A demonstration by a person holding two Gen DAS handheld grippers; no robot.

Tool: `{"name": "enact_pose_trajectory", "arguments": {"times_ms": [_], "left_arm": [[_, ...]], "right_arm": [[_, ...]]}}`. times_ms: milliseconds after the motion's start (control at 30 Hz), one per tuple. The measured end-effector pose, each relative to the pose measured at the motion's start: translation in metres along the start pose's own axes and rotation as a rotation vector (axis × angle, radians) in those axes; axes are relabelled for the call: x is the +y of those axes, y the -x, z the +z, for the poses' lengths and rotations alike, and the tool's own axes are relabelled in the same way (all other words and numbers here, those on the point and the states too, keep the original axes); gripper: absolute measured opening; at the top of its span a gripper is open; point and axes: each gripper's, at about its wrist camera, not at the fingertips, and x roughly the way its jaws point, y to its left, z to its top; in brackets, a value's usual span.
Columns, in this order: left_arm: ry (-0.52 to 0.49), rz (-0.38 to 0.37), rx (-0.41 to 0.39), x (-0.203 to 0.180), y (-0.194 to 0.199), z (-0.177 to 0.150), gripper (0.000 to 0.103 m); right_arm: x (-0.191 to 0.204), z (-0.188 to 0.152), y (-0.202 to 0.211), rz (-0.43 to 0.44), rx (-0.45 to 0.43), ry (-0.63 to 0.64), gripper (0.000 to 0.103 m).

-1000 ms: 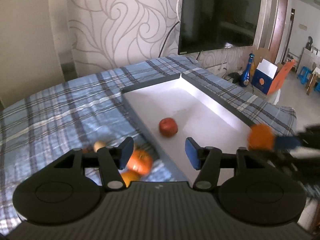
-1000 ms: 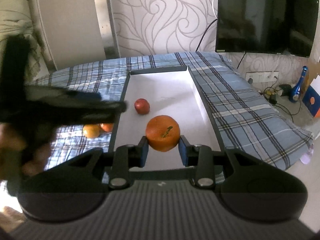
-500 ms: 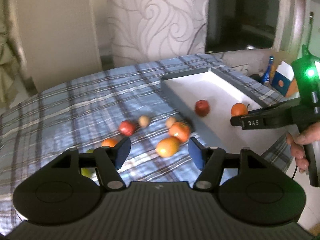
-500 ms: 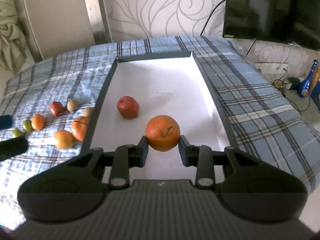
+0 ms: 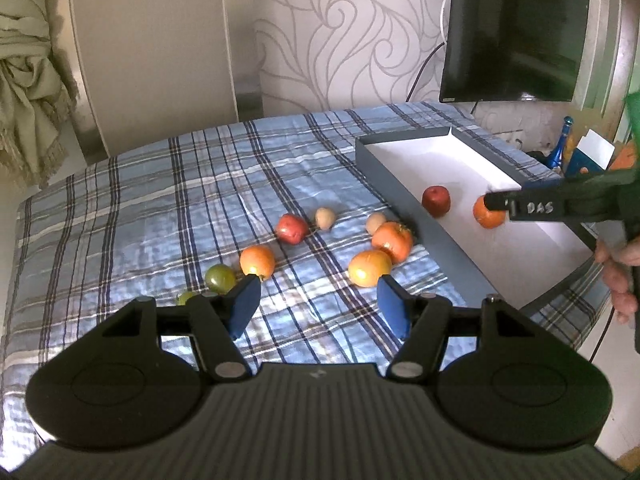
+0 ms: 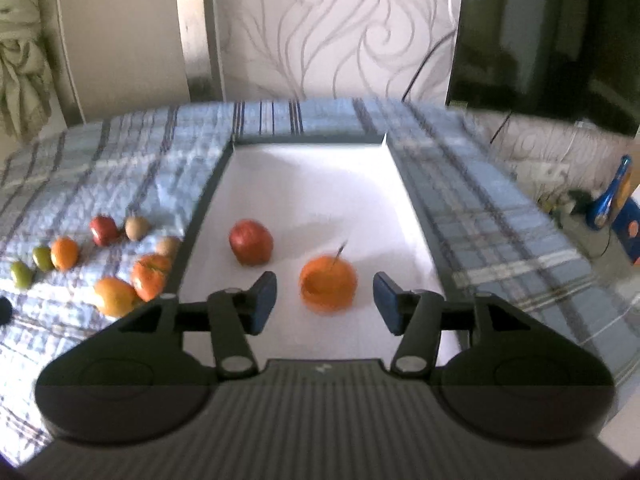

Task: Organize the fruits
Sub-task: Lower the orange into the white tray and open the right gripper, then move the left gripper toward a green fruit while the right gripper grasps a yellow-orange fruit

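Spread wide and empty, my left claw (image 5: 318,304) hangs over the cloth; the nearest orange fruit (image 5: 369,267) lies just ahead, right of centre. Right claw (image 6: 325,303), spread, flanks the orange (image 6: 328,284) in the tray (image 6: 416,216).

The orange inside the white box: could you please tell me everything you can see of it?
The orange is a round, deep-orange fruit with a thin dark stem sticking up from its top. It rests on the white floor of the box, in the near half, to the right of a red apple and apart from it. The right gripper is open around it, both blue pads clear of the peel. In the left wrist view the orange sits partly behind that gripper's tip. The right view is slightly blurred, so skin texture is unclear.
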Motion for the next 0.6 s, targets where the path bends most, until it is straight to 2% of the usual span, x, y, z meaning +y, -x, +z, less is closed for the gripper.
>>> {"name": "enact_pose_trajectory", "arguments": {"times_ms": [67,300,433,600], "left_arm": [[0.005,0.000,0.007,0.000,-0.001,-0.002,0.070],[0.030,0.025,0.010,0.007,0.003,-0.008,0.070],[0.062,0.075,0.002,0.018,0.006,-0.011,0.070],[0.127,0.126,0.018,0.039,0.004,-0.014,0.070]], "right_arm": [[0.010,0.001,0.010,0.041,-0.024,0.014,0.056],[0.067,-0.003,0.023,0.224,-0.005,0.128,0.052],[0.083,-0.006,0.023,0.267,0.010,0.170,0.052],[0.101,-0.012,0.012,0.306,0.077,0.200,0.052]]}}
